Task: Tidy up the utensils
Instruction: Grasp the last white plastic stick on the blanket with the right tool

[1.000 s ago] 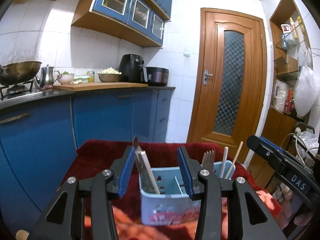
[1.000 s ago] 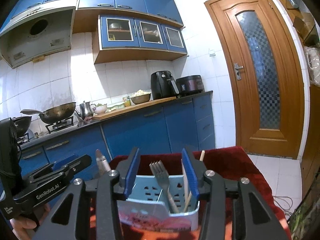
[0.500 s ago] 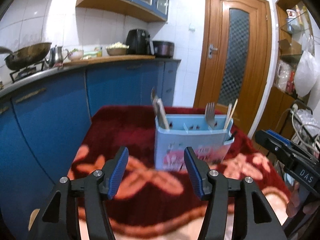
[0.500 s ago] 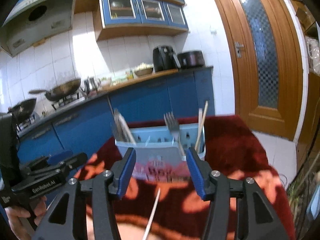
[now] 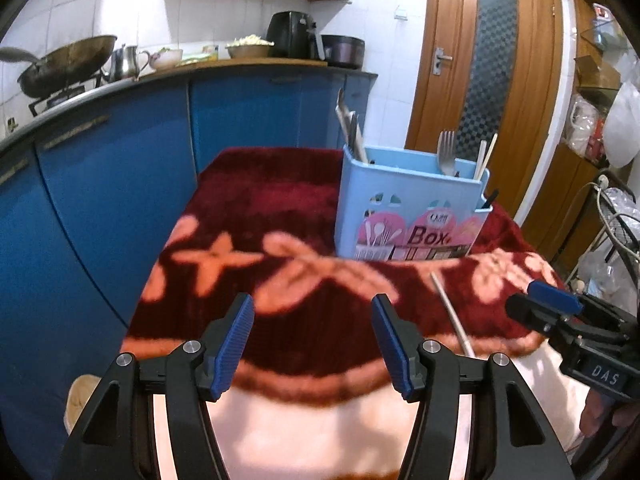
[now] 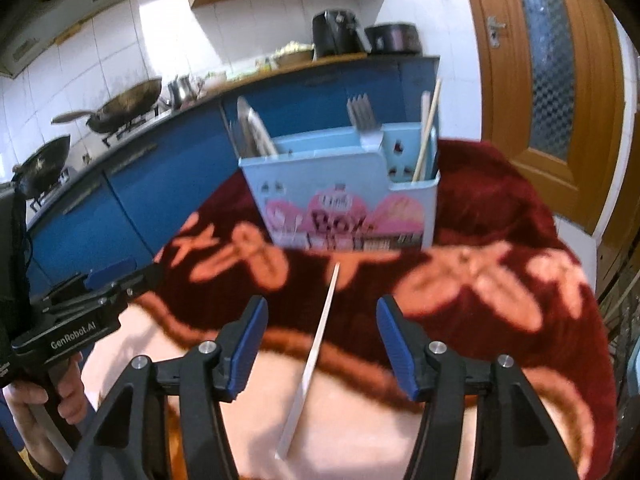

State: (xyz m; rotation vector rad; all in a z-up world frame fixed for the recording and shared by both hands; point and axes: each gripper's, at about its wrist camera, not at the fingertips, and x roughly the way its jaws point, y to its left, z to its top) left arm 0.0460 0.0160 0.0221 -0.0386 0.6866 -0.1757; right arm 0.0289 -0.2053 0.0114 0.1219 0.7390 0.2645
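A light blue utensil box (image 5: 412, 208) stands on a red blanket with orange flowers (image 5: 260, 232). It holds knives at its left (image 5: 352, 132), a fork (image 5: 446, 152) and chopsticks (image 5: 486, 154) at its right. The box also shows in the right wrist view (image 6: 348, 196). One loose pale chopstick (image 6: 314, 356) lies on the blanket in front of the box, between my right gripper's open jaws; it also shows in the left wrist view (image 5: 452, 314). My left gripper (image 5: 312, 344) is open and empty, well back from the box. My right gripper (image 6: 322, 346) is open and empty.
Blue kitchen cabinets (image 5: 120, 152) run along the left behind the table, with woks (image 6: 124, 104) on a stove. A wooden door (image 5: 488, 72) stands at the back right. The blanket's pale border (image 5: 320, 432) lies close below the left gripper. Shelves with bags stand at far right (image 5: 600, 120).
Both grippers have pulled back and up from around the box, which now stands farther away. The loose chopstick on the blanket has come into view between the right jaws.
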